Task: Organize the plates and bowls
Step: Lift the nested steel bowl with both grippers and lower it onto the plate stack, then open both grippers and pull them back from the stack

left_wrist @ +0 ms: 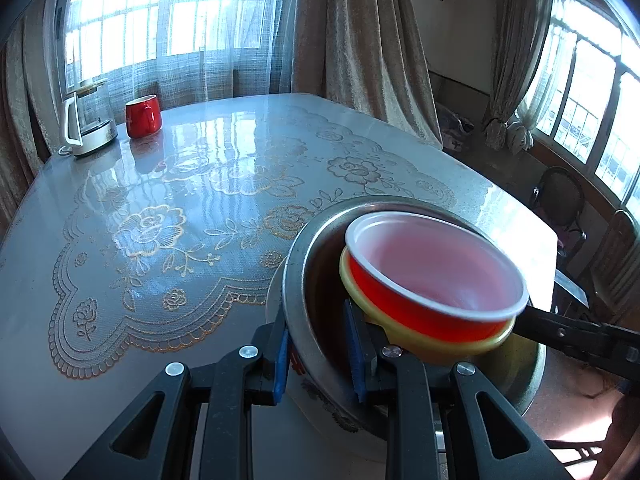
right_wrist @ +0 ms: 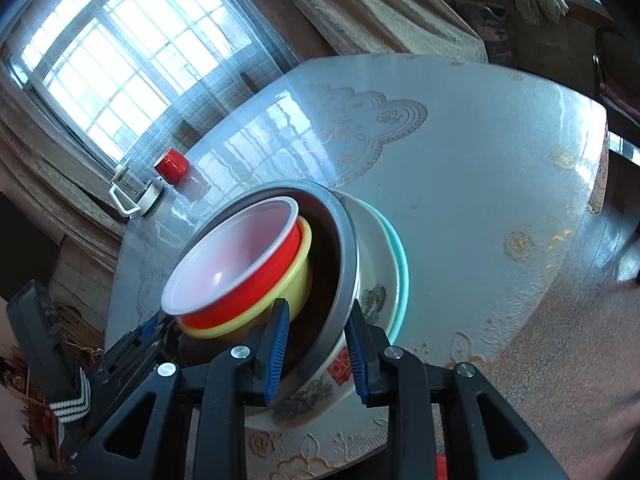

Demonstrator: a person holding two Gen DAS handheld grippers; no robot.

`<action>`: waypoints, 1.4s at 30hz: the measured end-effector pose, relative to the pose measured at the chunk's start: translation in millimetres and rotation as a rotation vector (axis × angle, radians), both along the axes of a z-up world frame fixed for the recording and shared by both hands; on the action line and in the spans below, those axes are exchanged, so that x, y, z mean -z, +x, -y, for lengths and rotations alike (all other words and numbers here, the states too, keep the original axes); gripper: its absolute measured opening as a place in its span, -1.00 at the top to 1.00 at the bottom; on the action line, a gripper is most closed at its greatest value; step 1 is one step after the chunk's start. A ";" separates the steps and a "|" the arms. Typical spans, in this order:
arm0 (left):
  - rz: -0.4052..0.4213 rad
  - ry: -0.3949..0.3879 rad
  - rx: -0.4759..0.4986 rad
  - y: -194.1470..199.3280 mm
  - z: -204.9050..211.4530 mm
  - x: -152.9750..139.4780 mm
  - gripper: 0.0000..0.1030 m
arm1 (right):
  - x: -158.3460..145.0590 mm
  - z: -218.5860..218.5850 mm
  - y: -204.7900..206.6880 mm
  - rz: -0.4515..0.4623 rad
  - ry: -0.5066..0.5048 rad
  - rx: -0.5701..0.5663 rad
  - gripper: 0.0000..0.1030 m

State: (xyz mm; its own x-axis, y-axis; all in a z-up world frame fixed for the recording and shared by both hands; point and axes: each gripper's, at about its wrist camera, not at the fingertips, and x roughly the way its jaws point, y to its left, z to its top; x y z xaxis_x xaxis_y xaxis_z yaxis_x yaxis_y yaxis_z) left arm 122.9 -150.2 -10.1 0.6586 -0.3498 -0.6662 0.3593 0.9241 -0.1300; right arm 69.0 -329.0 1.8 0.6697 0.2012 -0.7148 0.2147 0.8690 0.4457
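The tabletop point(left_wrist: 224, 152) fills both views, glossy under a clear cover with a lace flower cloth beneath, and the whole stack sits at its near corner. At the bottom comes a teal-rimmed plate point(right_wrist: 402, 264), on it a white patterned bowl point(right_wrist: 320, 384) with a red emblem, inside that a steel bowl point(left_wrist: 294, 280), then a yellow bowl point(right_wrist: 298, 284), and topping it all a red bowl point(left_wrist: 436, 264) with a white inside, sitting tilted. Now the grip: the left gripper point(left_wrist: 320, 348) has its blue-padded fingers point(left_wrist: 356, 352) straddling the steel bowl's rim, one outside, one inside, pinching rim and wall together. Over on the other side the right gripper point(right_wrist: 316, 348) has its fingers point(right_wrist: 280, 344) set either side of the same rim, but there looks to be a sliver of slack at the pads, so I call them spread and not clamping. The job here, as I read it, is settling the nested stack: ease off evenly on both sides so the steel bowl does not rock, keep the pads clear of the yellow bowl's wall, and watch that tilted red bowl, which could slide if the stack is jolted. Far back by the window a red mug point(left_wrist: 143, 115) and a glass kettle point(left_wrist: 86, 120) stand well apart, out of the way.
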 end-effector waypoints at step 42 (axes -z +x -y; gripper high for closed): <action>0.130 -0.016 -0.037 -81.7 -62.2 -11.7 -0.92 | -11.7 -63.0 -73.2 0.280 -0.327 -0.019 -0.61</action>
State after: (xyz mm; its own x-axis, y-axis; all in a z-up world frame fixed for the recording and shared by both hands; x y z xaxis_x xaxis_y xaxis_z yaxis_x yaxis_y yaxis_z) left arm 41.1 -88.0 1.6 0.7515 -0.3338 -0.5691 0.3399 0.9352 -0.0997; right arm -4.2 -266.0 13.5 0.8452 0.0082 -0.5344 0.1075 0.9768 0.1850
